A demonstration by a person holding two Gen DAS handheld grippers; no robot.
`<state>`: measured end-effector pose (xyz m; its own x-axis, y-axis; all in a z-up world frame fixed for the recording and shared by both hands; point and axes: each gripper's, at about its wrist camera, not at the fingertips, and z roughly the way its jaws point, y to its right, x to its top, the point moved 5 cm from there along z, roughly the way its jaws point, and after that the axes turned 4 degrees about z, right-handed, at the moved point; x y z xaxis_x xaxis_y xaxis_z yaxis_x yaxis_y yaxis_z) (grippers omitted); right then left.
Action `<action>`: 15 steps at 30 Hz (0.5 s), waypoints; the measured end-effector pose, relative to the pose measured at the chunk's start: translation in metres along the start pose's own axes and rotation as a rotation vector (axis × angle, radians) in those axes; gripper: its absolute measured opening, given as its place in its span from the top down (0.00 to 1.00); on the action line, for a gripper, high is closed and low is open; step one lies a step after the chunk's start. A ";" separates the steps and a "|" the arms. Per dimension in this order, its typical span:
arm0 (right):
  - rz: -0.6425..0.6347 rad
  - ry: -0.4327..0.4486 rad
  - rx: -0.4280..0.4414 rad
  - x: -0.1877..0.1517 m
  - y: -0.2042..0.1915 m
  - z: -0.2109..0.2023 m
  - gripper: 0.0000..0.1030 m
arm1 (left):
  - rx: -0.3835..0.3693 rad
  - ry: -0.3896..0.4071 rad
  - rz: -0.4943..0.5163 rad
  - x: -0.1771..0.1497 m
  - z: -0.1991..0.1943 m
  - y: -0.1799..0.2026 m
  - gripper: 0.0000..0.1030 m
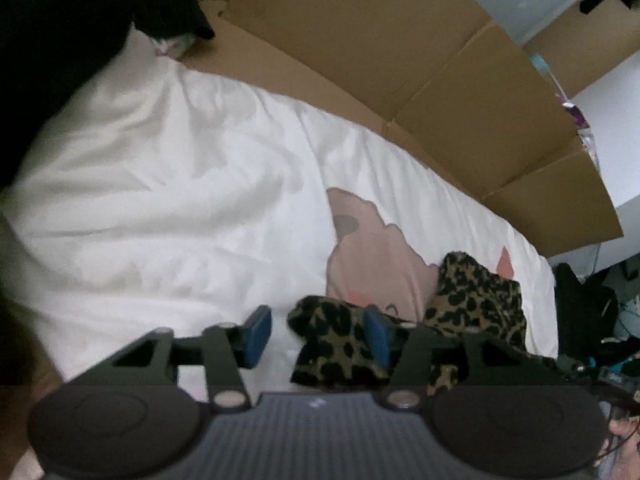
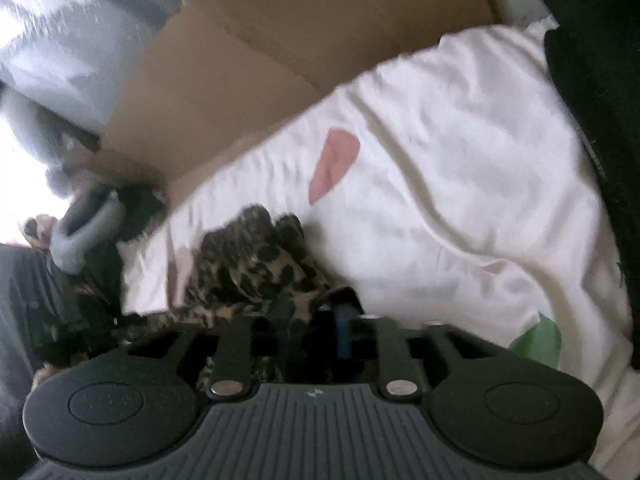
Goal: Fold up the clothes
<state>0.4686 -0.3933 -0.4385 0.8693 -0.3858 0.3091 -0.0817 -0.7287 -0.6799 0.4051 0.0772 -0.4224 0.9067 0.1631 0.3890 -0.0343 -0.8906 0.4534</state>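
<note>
A: Right, what do I have on the left claw [image 1: 316,336]?

B: From my seat its blue pads [image 1: 256,334] stand wide apart over the white bedsheet [image 1: 160,200]. The far-right pad sits against the leopard-print garment [image 1: 460,300], but nothing is pinched between the two.

A: And the right claw [image 2: 314,330]?

B: Narrow. In my right wrist view the fingers are drawn close together with leopard-print cloth bunched around them, so I read it as gripping the garment, though the picture is blurred there.

A: Where does the garment lie?

B: Crumpled on the bed, near both claws, partly over a pink print [image 1: 372,256] on the sheet. Brown cardboard [image 1: 400,60] stands along the far side of the bed, and a dark pillow [image 2: 592,100] lies at the right edge of the right view.
</note>
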 end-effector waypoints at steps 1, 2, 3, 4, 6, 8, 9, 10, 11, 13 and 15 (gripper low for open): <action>0.002 0.014 0.005 -0.001 -0.001 -0.005 0.42 | 0.000 0.004 0.001 -0.001 -0.004 0.001 0.48; 0.005 0.029 0.010 -0.001 -0.002 -0.010 0.40 | -0.001 0.008 0.002 -0.002 -0.009 0.001 0.48; 0.007 0.043 0.014 -0.002 -0.004 -0.015 0.39 | 0.001 0.011 0.008 -0.004 -0.012 0.003 0.48; 0.010 0.057 0.019 -0.002 -0.005 -0.019 0.39 | 0.002 0.014 0.014 -0.006 -0.015 0.005 0.48; 0.003 0.080 0.020 -0.005 -0.008 -0.029 0.39 | -0.003 0.015 0.030 -0.013 -0.022 0.009 0.48; -0.018 0.094 0.009 -0.012 -0.013 -0.038 0.39 | -0.012 0.009 0.041 -0.022 -0.027 0.015 0.48; -0.026 0.102 0.006 -0.016 -0.015 -0.042 0.39 | -0.016 0.007 0.047 -0.027 -0.029 0.017 0.48; -0.038 0.107 0.004 -0.021 -0.018 -0.046 0.39 | -0.017 0.004 0.051 -0.031 -0.030 0.020 0.48; -0.054 0.109 -0.003 -0.025 -0.021 -0.048 0.39 | -0.020 -0.003 0.056 -0.036 -0.030 0.023 0.48; -0.106 0.108 -0.045 -0.034 -0.027 -0.051 0.40 | -0.019 -0.015 0.072 -0.045 -0.028 0.029 0.48; -0.146 0.096 -0.074 -0.043 -0.032 -0.049 0.41 | -0.013 -0.024 0.094 -0.052 -0.025 0.035 0.49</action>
<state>0.4096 -0.3812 -0.3971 0.8244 -0.3223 0.4653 0.0034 -0.8193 -0.5734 0.3461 0.0482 -0.4065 0.9092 0.0688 0.4107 -0.1250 -0.8957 0.4267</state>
